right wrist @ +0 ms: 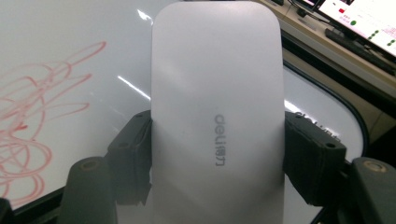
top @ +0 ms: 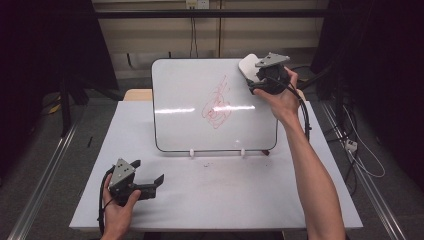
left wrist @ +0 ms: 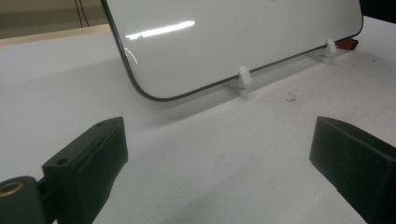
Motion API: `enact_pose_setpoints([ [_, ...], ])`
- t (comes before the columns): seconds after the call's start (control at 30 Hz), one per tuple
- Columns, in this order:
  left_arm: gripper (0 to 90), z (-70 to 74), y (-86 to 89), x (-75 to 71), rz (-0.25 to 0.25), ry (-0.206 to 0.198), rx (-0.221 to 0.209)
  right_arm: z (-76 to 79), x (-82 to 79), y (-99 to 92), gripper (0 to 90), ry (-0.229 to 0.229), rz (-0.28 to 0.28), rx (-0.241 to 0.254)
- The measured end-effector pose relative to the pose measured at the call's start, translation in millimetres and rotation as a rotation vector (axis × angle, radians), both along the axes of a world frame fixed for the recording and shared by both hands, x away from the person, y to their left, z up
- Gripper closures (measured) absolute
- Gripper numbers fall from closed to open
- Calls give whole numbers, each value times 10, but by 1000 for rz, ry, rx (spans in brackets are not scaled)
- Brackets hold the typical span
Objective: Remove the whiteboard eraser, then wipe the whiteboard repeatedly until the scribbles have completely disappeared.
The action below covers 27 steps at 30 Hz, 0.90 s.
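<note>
Two tools were in play, and only one was working. My right tool [top: 261, 76] was clamped on the white eraser [right wrist: 217, 112], its jaws pressed against the eraser's long sides, and it held the eraser up at the top right corner of the whiteboard [top: 175, 85]. The board leaned back on two small white clips [left wrist: 244, 77] at the far side of the table [top: 210, 195]. A red scribble [top: 219, 102] sat near the board's middle, to the left of the eraser and apart from it.

My left tool [top: 148, 183] rested low on the table near the front left corner, jaws spread wide with nothing between them.

What worried me was the board itself. It stood propped on those clips alone (nothing else seemed to brace it), so I judged that a hard push with the eraser could tip it back or slide it off the clips. The eraser was smooth-sided, and the grip was low on its body; under sideways drag it might twist or slip out of the jaws. A shallow wipe could also just smear the red ink instead of lifting it.

For writing, the eraser's back carried grey lettering that read "deli", followed by small characters too fine for me to make out.
</note>
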<state>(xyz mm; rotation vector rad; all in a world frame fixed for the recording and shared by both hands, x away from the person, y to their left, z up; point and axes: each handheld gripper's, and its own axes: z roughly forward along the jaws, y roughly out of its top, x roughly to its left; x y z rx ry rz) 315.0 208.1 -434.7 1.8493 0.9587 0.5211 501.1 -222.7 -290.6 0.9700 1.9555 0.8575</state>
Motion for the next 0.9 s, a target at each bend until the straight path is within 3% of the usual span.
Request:
enact_pose_setpoints([
  [0.37,42,-14,48,11,13,12,-8,56,-221,-59,314,-52,42,116],
  [0.57,42,8,59,6,16,-1,-12,-33,-369,-87,314,-67,37,133],
  [0.63,42,5,60,7,12,15,-26,-56,-399,-101,315,-68,32,140],
  [0.9,42,12,54,-1,13,3,-8,-130,-539,-81,314,-81,50,156],
])
